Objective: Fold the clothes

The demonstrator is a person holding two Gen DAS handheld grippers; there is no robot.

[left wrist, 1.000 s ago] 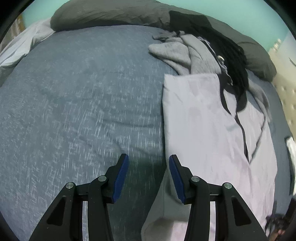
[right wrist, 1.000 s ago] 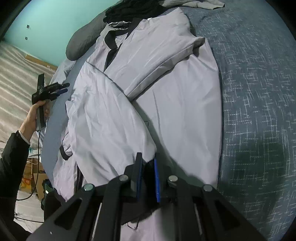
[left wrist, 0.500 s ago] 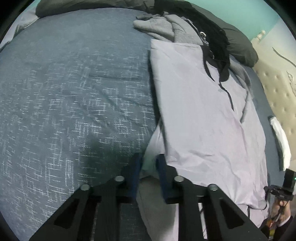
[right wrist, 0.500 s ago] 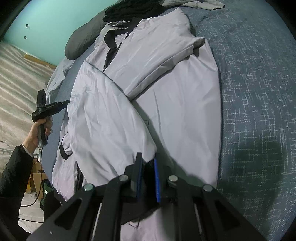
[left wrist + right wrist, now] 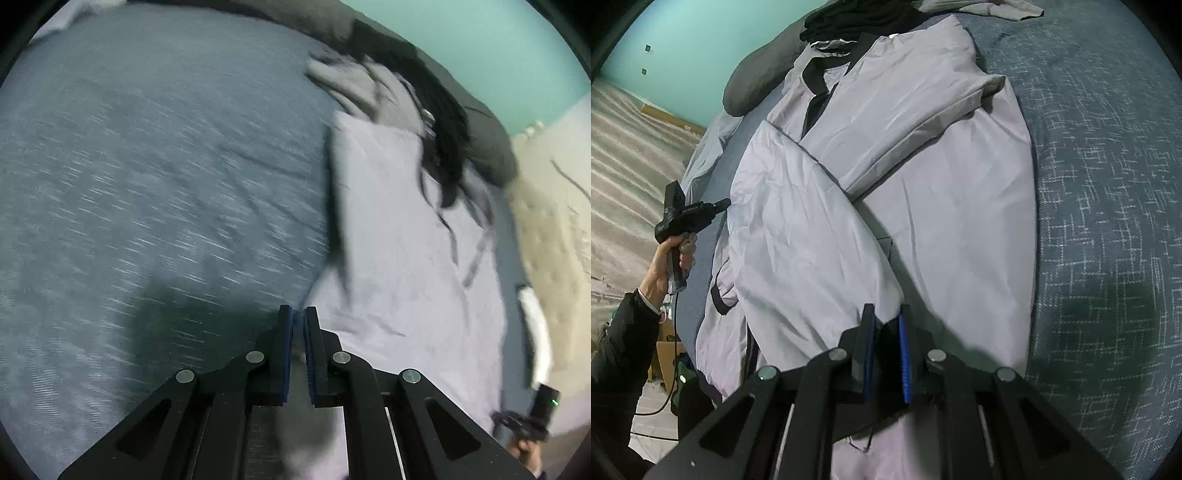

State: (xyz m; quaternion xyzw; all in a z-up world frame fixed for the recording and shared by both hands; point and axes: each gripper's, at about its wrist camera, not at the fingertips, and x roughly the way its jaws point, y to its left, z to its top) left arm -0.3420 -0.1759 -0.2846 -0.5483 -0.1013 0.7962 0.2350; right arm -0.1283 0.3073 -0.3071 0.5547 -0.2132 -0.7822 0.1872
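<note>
A pale lilac jacket [image 5: 399, 258] with black trim lies spread on the blue-grey bed cover [image 5: 147, 184]. Its collar points towards the far pillows. My left gripper [image 5: 298, 321] is shut on the jacket's left edge near the hem, and pale cloth shows between its blue pads. The left wrist view is blurred by motion. In the right wrist view the jacket [image 5: 942, 192] has one sleeve folded across its front. My right gripper [image 5: 886, 317] is shut on the corner of a folded-over panel near the hem.
A heap of grey and black clothes [image 5: 399, 92] lies against dark pillows [image 5: 491, 147] beyond the collar. A hand [image 5: 670, 258] in a dark sleeve holds a black device [image 5: 687, 218] beside the jacket's far side. Bed cover [image 5: 1108, 184] stretches wide beside the jacket.
My left gripper went from open beside the jacket to shut on its left edge and is still moving. My right gripper kept its hold. The hand with the black device moved lower.
</note>
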